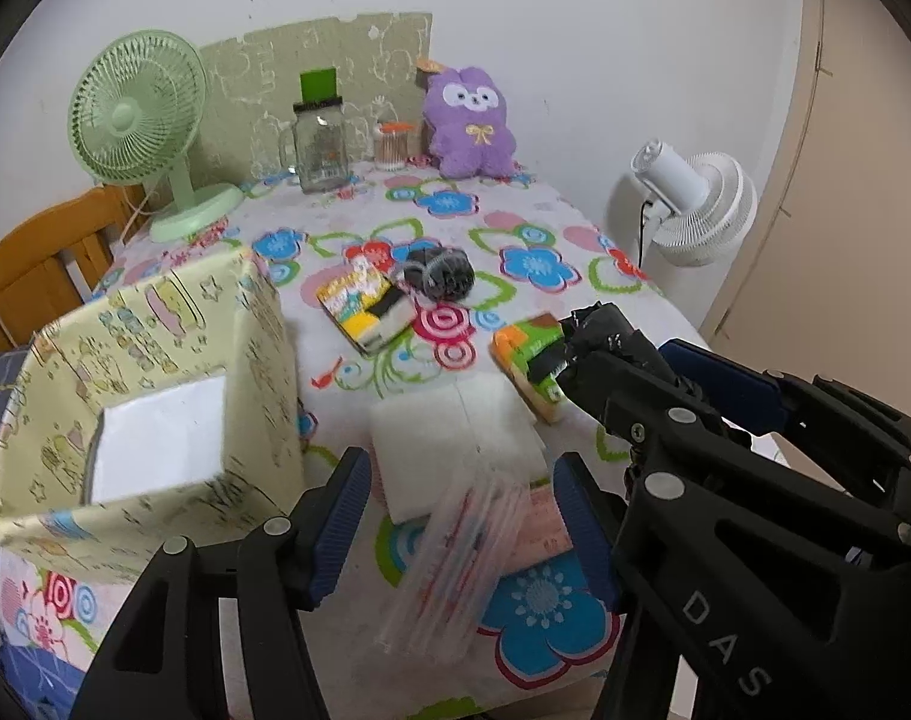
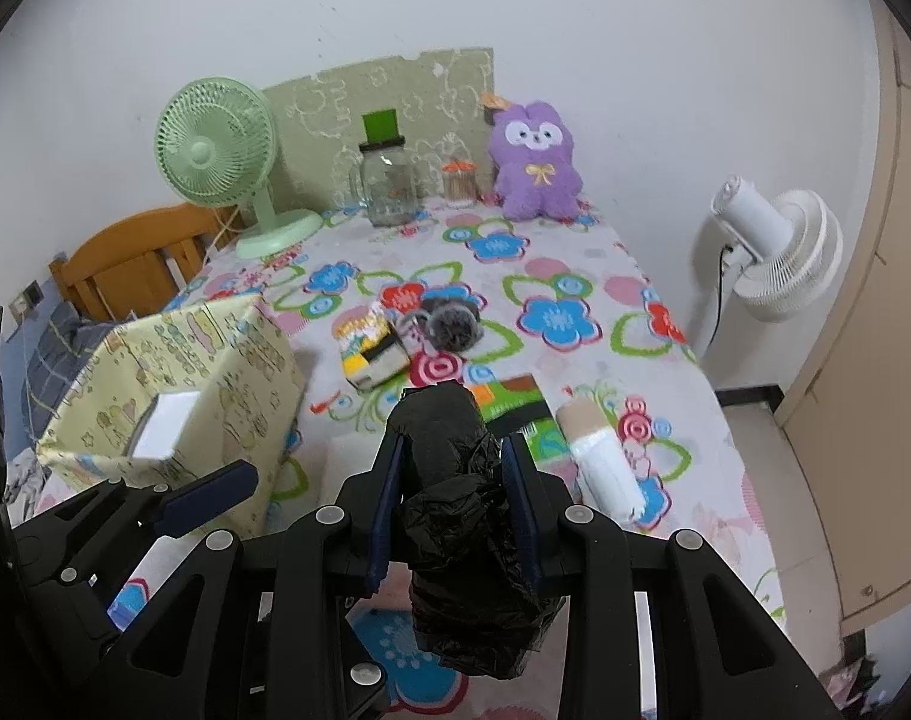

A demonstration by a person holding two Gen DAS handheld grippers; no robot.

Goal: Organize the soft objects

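Black crinkled plastic, a light, squashy roll of bags (image 2: 461,516), sits pinched between the pressed pads of the right gripper (image 2: 455,468) above the table's near edge; grip mid-roll, since the film looks slippery. From the left wrist, the left gripper (image 1: 467,516) stands spread over a blurred clear packet (image 1: 455,564) beside the white foam block (image 1: 455,438), touching neither

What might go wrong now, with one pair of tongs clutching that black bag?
The crumpled black plastic bag looks slippery and could slide out of the right tongs. The open left tongs hang over a clear plastic packet, which might skid off the table's near edge. The right tongs could also knock the nearby white roll.
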